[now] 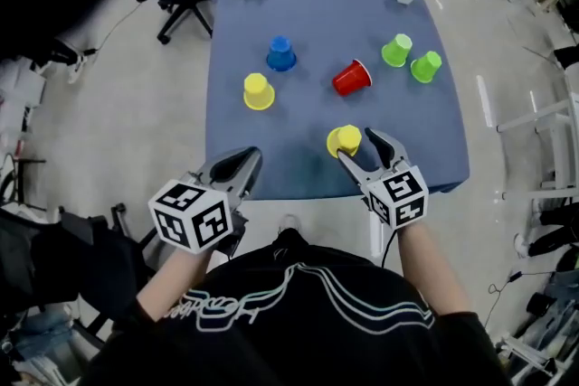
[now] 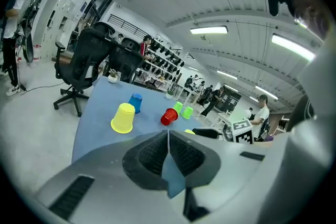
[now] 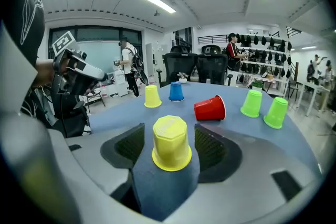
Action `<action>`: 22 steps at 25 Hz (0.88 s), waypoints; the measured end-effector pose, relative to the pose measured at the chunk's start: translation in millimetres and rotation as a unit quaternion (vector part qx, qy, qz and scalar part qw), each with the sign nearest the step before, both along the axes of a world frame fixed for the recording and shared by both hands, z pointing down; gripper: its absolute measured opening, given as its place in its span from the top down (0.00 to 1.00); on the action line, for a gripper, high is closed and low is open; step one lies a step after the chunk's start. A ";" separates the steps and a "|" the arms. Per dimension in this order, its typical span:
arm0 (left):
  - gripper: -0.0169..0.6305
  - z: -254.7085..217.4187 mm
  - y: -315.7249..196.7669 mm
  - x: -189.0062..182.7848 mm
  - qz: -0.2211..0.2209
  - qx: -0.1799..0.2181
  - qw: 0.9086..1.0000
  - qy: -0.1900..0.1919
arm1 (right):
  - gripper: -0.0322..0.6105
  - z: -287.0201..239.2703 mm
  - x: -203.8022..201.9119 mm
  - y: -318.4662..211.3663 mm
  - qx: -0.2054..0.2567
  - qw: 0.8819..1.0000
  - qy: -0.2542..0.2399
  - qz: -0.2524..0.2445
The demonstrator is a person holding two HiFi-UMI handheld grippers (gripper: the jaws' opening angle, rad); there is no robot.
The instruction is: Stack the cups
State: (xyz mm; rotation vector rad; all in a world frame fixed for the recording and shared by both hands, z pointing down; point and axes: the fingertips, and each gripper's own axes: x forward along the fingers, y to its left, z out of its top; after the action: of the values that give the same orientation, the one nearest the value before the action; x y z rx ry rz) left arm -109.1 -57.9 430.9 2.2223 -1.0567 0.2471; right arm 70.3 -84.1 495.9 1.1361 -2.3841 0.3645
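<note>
My left claw [image 1: 237, 169] is pressed together on nothing and hangs over the near-left corner of the bench [image 1: 308, 14], I judge to keep clear. My right claw [image 1: 360, 149] reaches in low and level. It is spread either side of the near yellow cup [image 3: 170, 141], which stands upside down at the near edge, untouched.

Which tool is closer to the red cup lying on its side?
Right. The right tool, open around a yellow cup, is just nearside of the red cup; the left tool, shut, is farther toward the near-left.
</note>
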 end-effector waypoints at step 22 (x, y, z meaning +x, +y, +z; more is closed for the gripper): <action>0.93 16.6 -28.1 -34.5 0.005 -0.011 1.000 0.000 | 0.56 18.9 -9.8 -8.4 0.005 0.999 0.029 0.037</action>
State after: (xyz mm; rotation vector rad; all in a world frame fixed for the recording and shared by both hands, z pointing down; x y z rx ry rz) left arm -143.6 -86.0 447.4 2.2080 -1.0381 0.2636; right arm 60.5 -92.6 514.9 1.2255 -2.3016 0.3397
